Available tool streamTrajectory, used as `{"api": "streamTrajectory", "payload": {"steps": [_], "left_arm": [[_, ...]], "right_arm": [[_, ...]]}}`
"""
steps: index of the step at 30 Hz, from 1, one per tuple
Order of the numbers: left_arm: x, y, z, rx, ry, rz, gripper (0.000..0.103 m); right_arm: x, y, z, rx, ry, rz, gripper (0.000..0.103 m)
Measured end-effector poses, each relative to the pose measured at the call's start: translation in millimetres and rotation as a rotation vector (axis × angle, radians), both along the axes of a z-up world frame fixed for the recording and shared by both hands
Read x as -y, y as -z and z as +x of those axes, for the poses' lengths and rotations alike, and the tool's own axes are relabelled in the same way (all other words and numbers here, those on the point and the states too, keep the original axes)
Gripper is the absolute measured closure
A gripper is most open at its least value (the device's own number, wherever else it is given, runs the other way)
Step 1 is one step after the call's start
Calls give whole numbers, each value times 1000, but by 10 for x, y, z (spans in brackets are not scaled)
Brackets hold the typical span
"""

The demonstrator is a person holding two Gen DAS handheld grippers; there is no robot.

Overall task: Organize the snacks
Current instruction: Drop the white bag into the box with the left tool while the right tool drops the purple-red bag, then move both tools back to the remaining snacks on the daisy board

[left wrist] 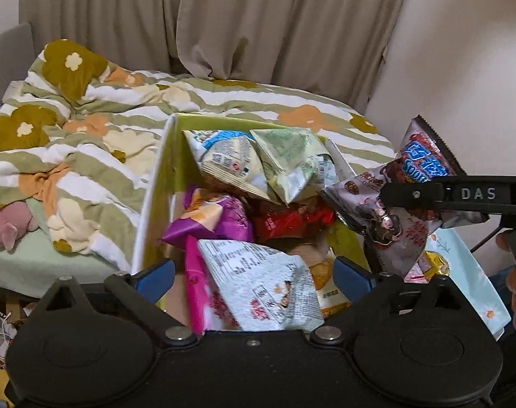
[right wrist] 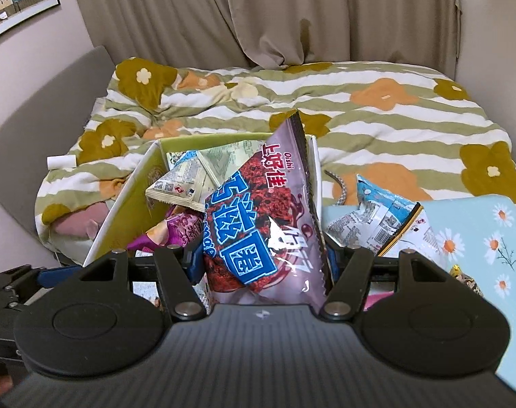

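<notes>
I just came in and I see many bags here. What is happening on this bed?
A person is sorting snacks with a gripper in each hand. The right gripper is shut on a purple snack bag and holds it over the green box, which sits on the bed and is already full of snack bags. The left gripper is open above the box, with a pale bag lying loose below it. One more blue bag lies beside the box.

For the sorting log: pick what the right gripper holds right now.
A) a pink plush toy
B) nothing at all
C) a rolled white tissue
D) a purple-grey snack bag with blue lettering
D: the right gripper is clamped on the purple-grey snack bag, held above the green box of snacks; the left wrist view shows the same bag pinched.
</notes>
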State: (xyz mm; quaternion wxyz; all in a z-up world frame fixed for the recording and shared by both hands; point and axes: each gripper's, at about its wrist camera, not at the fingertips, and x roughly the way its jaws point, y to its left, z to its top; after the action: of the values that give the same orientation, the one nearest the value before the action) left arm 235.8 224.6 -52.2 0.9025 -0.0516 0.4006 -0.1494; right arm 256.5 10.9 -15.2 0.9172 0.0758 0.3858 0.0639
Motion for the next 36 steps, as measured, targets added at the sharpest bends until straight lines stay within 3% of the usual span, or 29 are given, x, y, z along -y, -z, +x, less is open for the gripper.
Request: {"api": "streamTrajectory", "payload": {"steps": [12,13,15,25,36], "left_arm": [[-220,-158,-17,21,-86,-17,2],[-226,-159,-18,21,-91,-13,2],[-233,-158,-26,21,-96,-7,2],[-242,-125,-138,3,-114,-4,2],[-156,-375,-315,78,-112,16,2]], "right_arm": [[-269,14,102,27,-68,10,22],[-277,28,116,19,-76,20,20],[-287,64,127,8,-87,44,0],[-285,123,-47,46,-75,14,0],[-169,-79,-311,101,-57,26,0]]}}
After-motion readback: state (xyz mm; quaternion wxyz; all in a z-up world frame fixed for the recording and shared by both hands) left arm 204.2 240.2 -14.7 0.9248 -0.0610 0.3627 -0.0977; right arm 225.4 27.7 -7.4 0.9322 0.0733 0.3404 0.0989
